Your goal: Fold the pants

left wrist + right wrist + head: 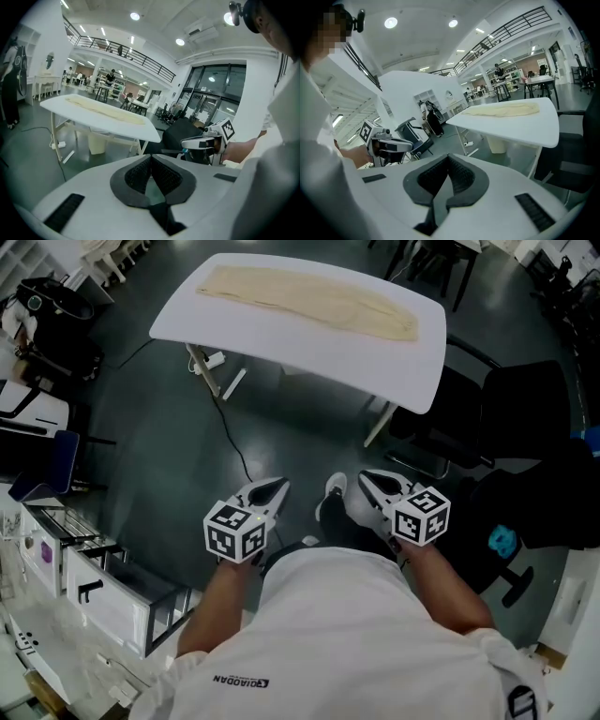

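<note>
Head view shows two grippers held side by side, low in front of the person: the left gripper [275, 489] and the right gripper [367, 477], each carrying one marker cube. Both point toward one white table [375, 362] well ahead of their tips. One pair of cream pants [309, 298] lies flat along its top, apart from both grippers. In the left gripper view the jaws meet at the tips with nothing between them. The right gripper view shows the same: pads pressed together, empty. Right of the right gripper stand dark chairs [525, 399], two as far as the dim floor lets me tell.
</note>
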`<action>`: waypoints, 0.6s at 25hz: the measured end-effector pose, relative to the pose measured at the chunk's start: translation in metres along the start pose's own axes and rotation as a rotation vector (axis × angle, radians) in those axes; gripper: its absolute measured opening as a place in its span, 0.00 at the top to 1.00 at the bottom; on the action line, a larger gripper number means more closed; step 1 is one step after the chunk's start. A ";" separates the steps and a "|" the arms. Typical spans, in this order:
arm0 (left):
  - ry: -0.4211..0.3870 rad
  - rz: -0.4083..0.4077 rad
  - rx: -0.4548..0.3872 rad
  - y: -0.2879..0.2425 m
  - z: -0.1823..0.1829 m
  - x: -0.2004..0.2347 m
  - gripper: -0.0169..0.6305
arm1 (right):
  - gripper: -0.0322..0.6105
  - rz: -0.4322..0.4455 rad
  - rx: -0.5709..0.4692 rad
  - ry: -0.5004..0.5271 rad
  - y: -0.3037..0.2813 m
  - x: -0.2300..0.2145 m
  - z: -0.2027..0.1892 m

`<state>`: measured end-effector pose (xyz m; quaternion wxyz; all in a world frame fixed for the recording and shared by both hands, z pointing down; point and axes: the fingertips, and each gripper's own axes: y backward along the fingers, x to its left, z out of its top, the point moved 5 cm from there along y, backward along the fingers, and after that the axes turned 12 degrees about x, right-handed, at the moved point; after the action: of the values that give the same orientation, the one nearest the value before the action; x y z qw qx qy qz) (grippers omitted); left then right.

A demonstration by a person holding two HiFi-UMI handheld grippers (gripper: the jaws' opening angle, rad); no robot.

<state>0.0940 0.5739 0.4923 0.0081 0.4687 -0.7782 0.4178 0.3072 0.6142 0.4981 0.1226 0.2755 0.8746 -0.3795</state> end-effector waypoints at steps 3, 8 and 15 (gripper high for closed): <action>0.021 0.042 0.010 -0.002 0.004 0.017 0.93 | 0.92 0.029 -0.001 0.022 -0.021 -0.010 0.020; 0.032 0.095 -0.026 -0.003 0.044 0.051 0.93 | 0.92 0.050 -0.042 0.065 -0.041 -0.026 0.064; -0.033 0.100 -0.064 -0.039 0.127 0.081 0.93 | 0.92 -0.018 -0.068 0.056 -0.048 -0.095 0.107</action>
<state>0.1254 0.4233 0.4673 -0.0106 0.4355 -0.8137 0.3849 0.3579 0.4715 0.4941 0.1040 0.2737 0.8926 -0.3427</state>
